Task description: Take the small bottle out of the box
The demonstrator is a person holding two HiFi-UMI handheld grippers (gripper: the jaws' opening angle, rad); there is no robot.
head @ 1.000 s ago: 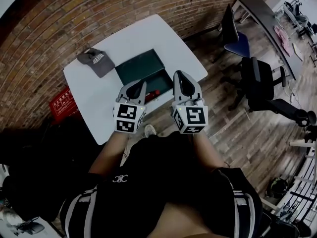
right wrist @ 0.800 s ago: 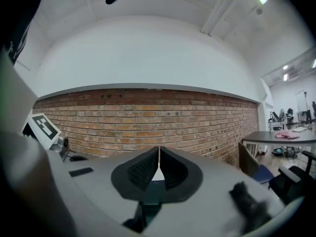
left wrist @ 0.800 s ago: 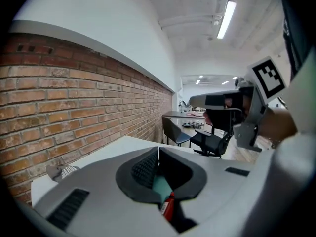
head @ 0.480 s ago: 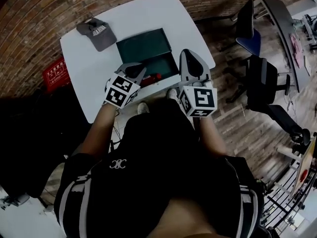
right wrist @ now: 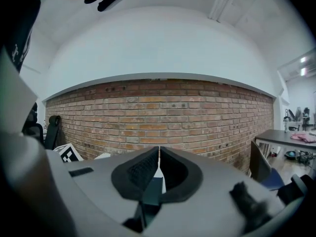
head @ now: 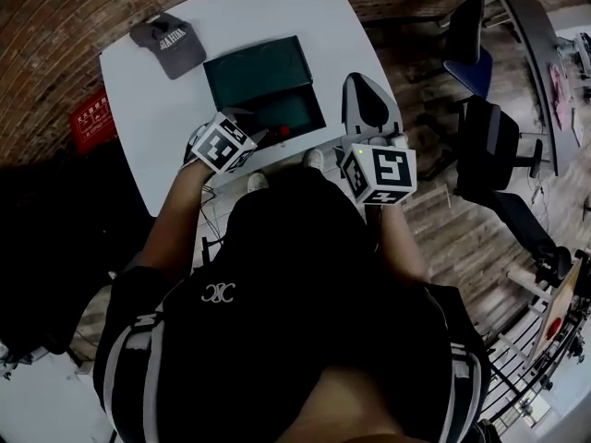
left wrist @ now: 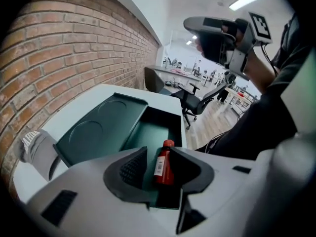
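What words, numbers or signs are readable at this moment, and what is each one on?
No text reads clearly enough to quote.
Cap: white lettering, too blurred to read.
Red crate: white characters, too small to read.
Bottle: white label with a barcode, print too small to read.
Shirt emblem: white interlocked logo, no words.

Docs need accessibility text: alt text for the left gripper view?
The left gripper, fingers opening, frames a small red bottle inside an open green box on a white table beside a brick wall.
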